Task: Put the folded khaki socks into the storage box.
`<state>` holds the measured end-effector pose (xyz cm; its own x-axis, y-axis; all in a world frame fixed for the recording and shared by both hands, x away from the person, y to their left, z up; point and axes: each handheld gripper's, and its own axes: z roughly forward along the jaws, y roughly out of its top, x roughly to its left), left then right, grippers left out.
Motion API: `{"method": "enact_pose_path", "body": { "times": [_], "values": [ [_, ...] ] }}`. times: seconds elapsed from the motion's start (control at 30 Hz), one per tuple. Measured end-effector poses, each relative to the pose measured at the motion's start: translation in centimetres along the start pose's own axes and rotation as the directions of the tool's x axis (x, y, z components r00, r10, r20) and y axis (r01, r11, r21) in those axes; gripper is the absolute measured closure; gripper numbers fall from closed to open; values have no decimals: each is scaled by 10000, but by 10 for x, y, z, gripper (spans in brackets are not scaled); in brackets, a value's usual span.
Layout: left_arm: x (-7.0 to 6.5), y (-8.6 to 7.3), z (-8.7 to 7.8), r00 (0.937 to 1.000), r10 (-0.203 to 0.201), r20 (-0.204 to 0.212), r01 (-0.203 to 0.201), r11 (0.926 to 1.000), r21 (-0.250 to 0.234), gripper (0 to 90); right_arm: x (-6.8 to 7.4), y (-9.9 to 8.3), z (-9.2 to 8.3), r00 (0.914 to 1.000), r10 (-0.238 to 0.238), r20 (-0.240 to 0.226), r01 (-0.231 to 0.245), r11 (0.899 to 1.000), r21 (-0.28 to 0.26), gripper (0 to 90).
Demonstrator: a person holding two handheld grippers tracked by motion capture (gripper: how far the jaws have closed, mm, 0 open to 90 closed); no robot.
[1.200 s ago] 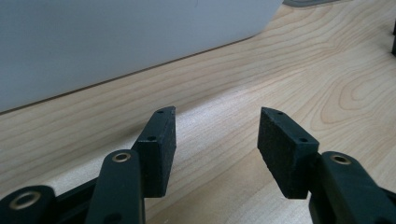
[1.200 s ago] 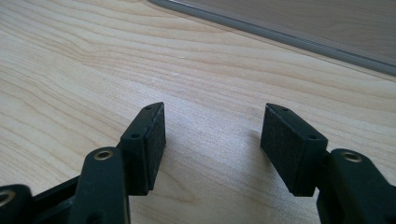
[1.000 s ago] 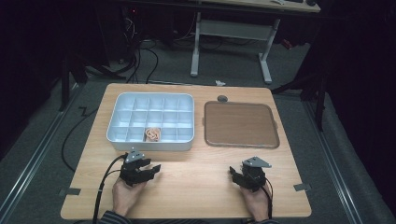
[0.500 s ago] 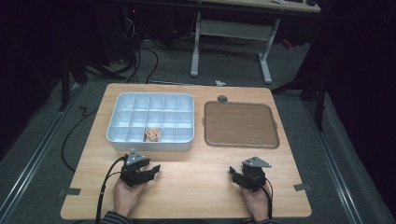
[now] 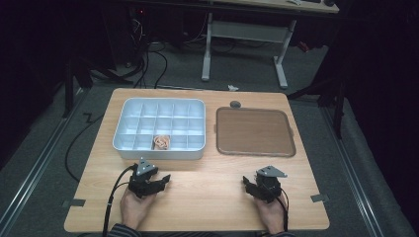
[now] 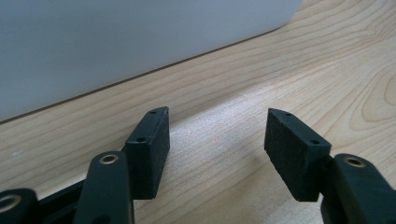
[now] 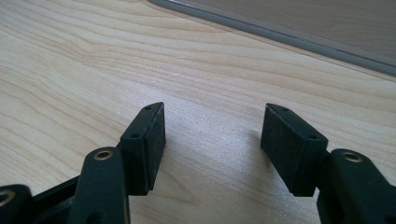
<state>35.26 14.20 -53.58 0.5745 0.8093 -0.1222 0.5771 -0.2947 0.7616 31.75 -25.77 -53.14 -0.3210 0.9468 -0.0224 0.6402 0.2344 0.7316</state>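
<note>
My left gripper (image 5: 163,179) rests on the wooden table just in front of a white compartment box (image 5: 123,143). Its jaws have just been opening and stand wide apart with nothing between them. In the left gripper view the left gripper (image 6: 217,126) faces bare wood, with the box's white wall (image 6: 116,42) close ahead. My right gripper (image 5: 249,184) lies near the front right of the table, open and empty. In the right gripper view the right gripper (image 7: 212,121) points towards the grey rim of a brown tray (image 7: 280,35). A small tan bundle (image 5: 161,142) lies in one front compartment of the box.
The flat brown tray (image 5: 255,131) sits to the right of the box. A small dark round piece (image 5: 235,104) lies behind the tray near the table's far edge. Cables trail off the table's left side. A desk frame (image 5: 207,49) stands beyond the table.
The left gripper's jaws look slightly wider apart than before. Both hands have stayed where they were.
</note>
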Motion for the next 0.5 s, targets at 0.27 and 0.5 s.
{"method": "enact_pose_path", "body": {
  "times": [0.27, 0.5],
  "values": [
    [-1, 0, 0, 10000, 75, -52, -75, 10000, 5, 402, 0, 0, 0, 10000, 3, 0, -3, 10000, 0, 403],
    [-1, 0, 0, 9999, 95, -84, -95, 10000, 11, 402, 0, 0, 0, 10000, 2, 0, -2, 10000, 1, 403]
  ]
}}
